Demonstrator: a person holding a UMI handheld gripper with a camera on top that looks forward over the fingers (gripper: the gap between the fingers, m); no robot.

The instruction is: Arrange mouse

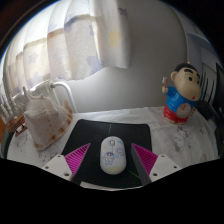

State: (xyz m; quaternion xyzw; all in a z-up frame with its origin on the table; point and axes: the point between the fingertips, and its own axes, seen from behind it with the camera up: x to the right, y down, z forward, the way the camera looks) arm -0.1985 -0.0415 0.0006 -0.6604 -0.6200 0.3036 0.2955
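A white mouse (111, 154) with a faint printed pattern lies on a black mouse mat (92, 129) on the table. My gripper (112, 151) is low over the mat with the mouse between its fingers. The pink pads (76, 160) stand close to the mouse's two sides, with a thin gap showing at each side. The mouse rests on the mat. Its near end is hidden below the fingers.
A clear glass pitcher (45, 115) stands left of the mat. A cartoon boy figurine (180, 92) in a red shirt stands at the back right. The table has a pale patterned cloth (175, 140). White curtains (90, 40) hang behind.
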